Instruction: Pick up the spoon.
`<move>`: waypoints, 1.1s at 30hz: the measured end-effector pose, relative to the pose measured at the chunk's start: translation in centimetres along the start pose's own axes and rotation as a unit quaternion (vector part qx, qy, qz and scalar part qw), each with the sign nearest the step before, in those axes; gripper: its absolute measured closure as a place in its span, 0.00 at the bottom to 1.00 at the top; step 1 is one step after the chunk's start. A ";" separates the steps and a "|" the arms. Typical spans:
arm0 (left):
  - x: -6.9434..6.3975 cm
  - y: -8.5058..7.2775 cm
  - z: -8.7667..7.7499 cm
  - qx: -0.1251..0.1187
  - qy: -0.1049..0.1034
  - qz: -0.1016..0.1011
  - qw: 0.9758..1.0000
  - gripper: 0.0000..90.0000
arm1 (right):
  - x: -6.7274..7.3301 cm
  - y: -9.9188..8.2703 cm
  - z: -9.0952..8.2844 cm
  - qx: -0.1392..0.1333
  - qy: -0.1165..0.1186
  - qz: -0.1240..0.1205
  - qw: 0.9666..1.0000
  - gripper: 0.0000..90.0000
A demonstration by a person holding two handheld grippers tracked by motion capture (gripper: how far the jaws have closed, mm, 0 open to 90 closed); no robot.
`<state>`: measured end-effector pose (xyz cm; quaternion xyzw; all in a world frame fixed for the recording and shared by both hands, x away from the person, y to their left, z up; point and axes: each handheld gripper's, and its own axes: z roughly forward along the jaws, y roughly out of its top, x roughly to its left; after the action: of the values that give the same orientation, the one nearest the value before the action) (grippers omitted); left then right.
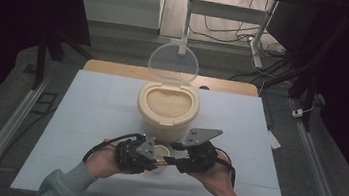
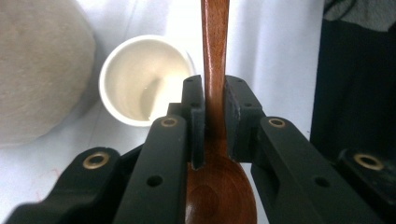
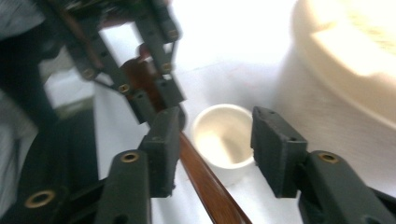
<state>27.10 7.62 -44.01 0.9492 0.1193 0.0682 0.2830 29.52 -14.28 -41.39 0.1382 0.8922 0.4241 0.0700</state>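
A brown wooden spoon [image 2: 215, 42] is clamped at its neck, just above the bowl, by my left gripper [image 2: 215, 93], which is shut on it. Its handle [image 3: 208, 186] runs between the jaws of my right gripper [image 3: 215, 140], close to one pad. That gripper stands open and its pads do not press on the handle. A small white cup [image 1: 159, 152] stands empty on the table between the two grippers [image 1: 152, 161] [image 1: 175, 161]. The cup [image 3: 223, 135] lies just beyond the right jaws. Behind it stands a cream rice container [image 1: 167, 108] full of grains.
The container's clear round lid [image 1: 173, 63] is flipped up at the back. A white sheet [image 1: 85, 112] covers the table, with free room to the left and right. The container's wall [image 2: 37, 70] is close to the cup. Metal rails run along both sides.
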 end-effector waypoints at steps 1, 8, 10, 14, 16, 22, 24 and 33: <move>0.0 -0.1 -0.1 -0.004 0.003 -0.003 1.000 0.87 | -0.1 -0.1 -0.2 -0.008 -0.006 0.007 1.000 0.53; 0.5 -0.6 -0.7 -0.031 0.029 -0.023 0.999 0.87 | -0.6 -1.0 -1.6 -0.044 -0.057 0.046 0.996 0.50; 0.5 -0.7 -0.9 -0.037 0.035 -0.026 0.998 0.87 | -0.8 -1.4 -2.0 -0.051 -0.068 0.057 0.995 0.50; 0.6 -0.9 -1.0 -0.046 0.043 -0.032 0.997 0.87 | -1.2 -2.1 -2.7 -0.067 -0.079 0.081 0.991 0.49; 0.7 -1.0 -1.0 -0.049 0.049 -0.036 0.997 0.87 | -1.4 -2.5 -3.0 -0.073 -0.083 0.091 0.990 0.48; 0.9 -1.2 -1.3 -0.063 0.062 -0.047 0.995 0.87 | -1.6 -3.5 -3.4 -0.086 -0.094 0.117 0.985 0.46; 0.9 -1.3 -1.4 -0.067 0.066 -0.048 0.994 0.87 | -1.7 -3.8 -3.5 -0.090 -0.096 0.126 0.983 0.46; 0.8 -1.2 -1.8 -0.089 0.075 -0.051 0.992 0.87 | -1.7 -4.4 -3.0 -0.096 -0.096 0.148 0.980 0.43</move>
<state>27.30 9.73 -43.15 0.9053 0.1815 0.1349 0.3595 29.60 -19.71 -42.88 0.3016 0.8060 0.4985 0.1044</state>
